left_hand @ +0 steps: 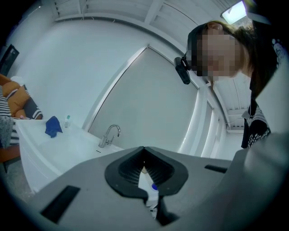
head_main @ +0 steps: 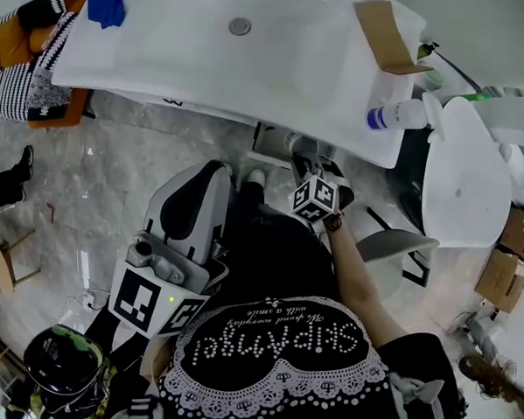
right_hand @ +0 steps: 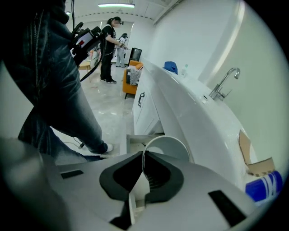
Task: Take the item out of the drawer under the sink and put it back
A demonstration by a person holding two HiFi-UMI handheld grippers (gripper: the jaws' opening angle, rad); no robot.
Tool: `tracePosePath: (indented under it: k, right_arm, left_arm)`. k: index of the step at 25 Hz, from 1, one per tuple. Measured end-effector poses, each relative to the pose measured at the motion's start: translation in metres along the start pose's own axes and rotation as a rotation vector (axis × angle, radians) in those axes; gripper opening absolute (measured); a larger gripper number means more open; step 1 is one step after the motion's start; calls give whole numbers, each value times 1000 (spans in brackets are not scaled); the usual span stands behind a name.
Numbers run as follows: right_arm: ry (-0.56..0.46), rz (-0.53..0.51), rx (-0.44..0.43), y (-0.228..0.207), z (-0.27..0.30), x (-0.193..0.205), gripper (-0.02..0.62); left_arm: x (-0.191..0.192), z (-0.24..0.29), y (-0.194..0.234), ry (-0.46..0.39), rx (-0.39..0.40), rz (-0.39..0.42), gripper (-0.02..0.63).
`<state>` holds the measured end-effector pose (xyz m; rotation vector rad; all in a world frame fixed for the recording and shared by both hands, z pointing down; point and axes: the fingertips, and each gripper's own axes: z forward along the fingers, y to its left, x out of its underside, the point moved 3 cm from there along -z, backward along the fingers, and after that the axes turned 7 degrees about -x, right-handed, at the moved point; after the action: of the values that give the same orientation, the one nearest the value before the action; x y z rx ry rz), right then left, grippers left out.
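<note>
Legend: Background, head view: pale marbled floor (head_main: pixel 111 168) and a long white worktop (head_main: pixel 167 60) with a basin drain (head_main: pixel 239 26), seen steeply from above.

Reader: What lies on the worktop?

Legend: Blue cloth (head_main: pixel 107 6) at the far left end. A piece of brown cardboard (head_main: pixel 384 36) lies near the right end, and a white bottle (head_main: pixel 402 115) with a blue end is just beside it. A chrome faucet (right_hand: pixel 223 83) stands at the back edge, as the right gripper view shows.

Reader: And the item from the drawer?

Legend: White bowl (right_hand: pixel 168 145). The right tongs (right_hand: pixel 142 158) are clamped on its thin rim, which stands edge-on between the pads. The bowl is held in front of the sink cabinet, below the level of the worktop, with the pulled-out drawer (right_hand: pixel 135 136) just beyond it in that view.

Reader: The other hand?

Legend: The left tongs (left_hand: pixel 144 153) are closed, tips meeting, and grip nothing. They look across the worktop toward the wall, well apart from the bowl. A sliver of white with a blue spot shows through the slit lower down; what it is cannot be told.

Reader: Anything further?

Legend: An orange seat with a striped cushion (head_main: pixel 18 77) stands by the left end of the worktop. In the right gripper view, people (right_hand: pixel 110 43) stand far down the room
</note>
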<state>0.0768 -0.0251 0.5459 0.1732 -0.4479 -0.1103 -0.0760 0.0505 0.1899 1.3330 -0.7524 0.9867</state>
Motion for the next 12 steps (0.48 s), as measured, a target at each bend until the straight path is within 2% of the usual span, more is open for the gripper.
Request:
tracePosePath:
  k: [12]
  right_arm:
    - [-26,41,6,14,-20,2,26]
  left_arm:
    - [-3,8,-5,1,53,-3,5]
